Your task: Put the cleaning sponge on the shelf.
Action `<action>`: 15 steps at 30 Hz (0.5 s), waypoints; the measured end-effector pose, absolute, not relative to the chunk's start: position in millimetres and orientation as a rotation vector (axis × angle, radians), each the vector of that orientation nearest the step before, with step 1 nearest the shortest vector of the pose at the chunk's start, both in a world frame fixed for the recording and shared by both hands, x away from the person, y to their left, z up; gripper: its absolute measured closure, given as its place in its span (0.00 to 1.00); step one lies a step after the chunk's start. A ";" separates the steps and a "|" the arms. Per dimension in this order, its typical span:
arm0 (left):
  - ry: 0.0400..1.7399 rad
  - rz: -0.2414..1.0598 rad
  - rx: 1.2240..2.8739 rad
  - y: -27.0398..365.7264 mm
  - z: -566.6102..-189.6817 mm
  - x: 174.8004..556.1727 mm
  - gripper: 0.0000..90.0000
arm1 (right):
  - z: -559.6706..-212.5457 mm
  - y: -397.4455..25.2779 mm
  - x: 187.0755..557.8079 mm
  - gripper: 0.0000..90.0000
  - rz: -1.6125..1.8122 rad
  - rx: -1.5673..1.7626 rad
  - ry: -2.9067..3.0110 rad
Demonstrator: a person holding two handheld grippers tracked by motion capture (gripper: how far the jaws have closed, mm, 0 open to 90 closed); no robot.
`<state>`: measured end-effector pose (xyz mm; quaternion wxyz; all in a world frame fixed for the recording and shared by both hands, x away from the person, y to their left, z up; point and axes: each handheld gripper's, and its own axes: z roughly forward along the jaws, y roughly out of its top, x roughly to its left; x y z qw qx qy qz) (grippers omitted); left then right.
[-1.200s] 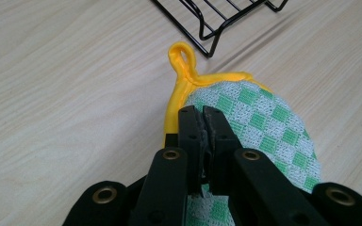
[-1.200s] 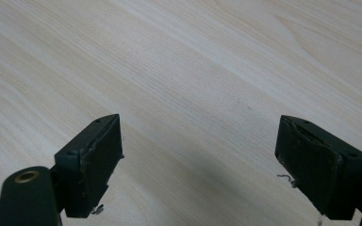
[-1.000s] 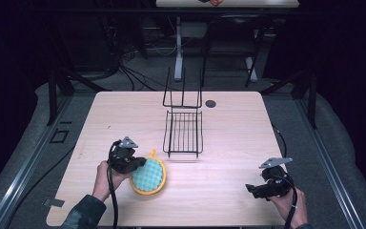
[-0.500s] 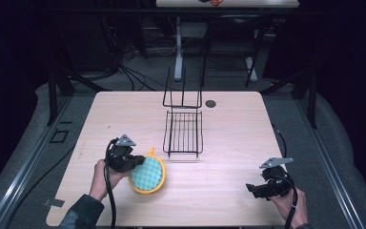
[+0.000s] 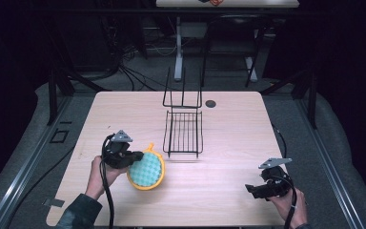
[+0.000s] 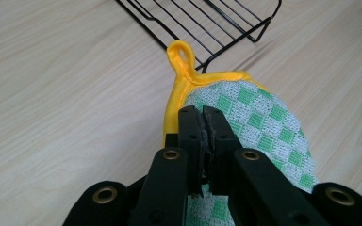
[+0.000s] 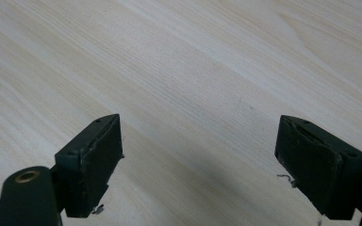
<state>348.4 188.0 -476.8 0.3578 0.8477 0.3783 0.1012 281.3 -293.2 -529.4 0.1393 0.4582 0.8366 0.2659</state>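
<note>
A round pot holder (image 5: 147, 168), green-and-white checked with a yellow rim and a yellow loop, is held at the table's front left. My left gripper (image 5: 134, 156) is shut on its yellow edge, and the holder tilts up off the wood. In the left gripper view the jaws of the left gripper (image 6: 202, 115) pinch the pot holder (image 6: 259, 117) just below its loop. A black wire rack (image 5: 183, 130) lies at the table's middle, its upright end at the back; its corner (image 6: 226, 28) sits just beyond the loop. My right gripper (image 5: 251, 190) hovers open at the front right over bare wood (image 7: 202, 136).
The wooden table (image 5: 228, 119) has a small dark round disc (image 5: 211, 103) near its back edge. Cables trail from both grippers toward the front edge. Dark floor, table legs and cables lie beyond the back edge.
The left gripper and the pot holder have shifted slightly, the holder tilting a little more upright. The right gripper has stayed put.
</note>
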 end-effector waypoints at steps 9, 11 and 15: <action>0.968 0.275 2.165 186.1 -468.1 353.0 0.97 | -530.5 -292.7 282.4 0.17 0.765 1.324 2.430; 0.952 0.273 2.168 184.9 -465.6 354.3 0.97 | -529.8 -292.3 282.5 0.17 0.769 1.318 2.424; 0.948 0.276 2.166 183.6 -462.8 357.5 0.97 | -530.6 -291.0 282.7 0.17 0.758 1.320 2.427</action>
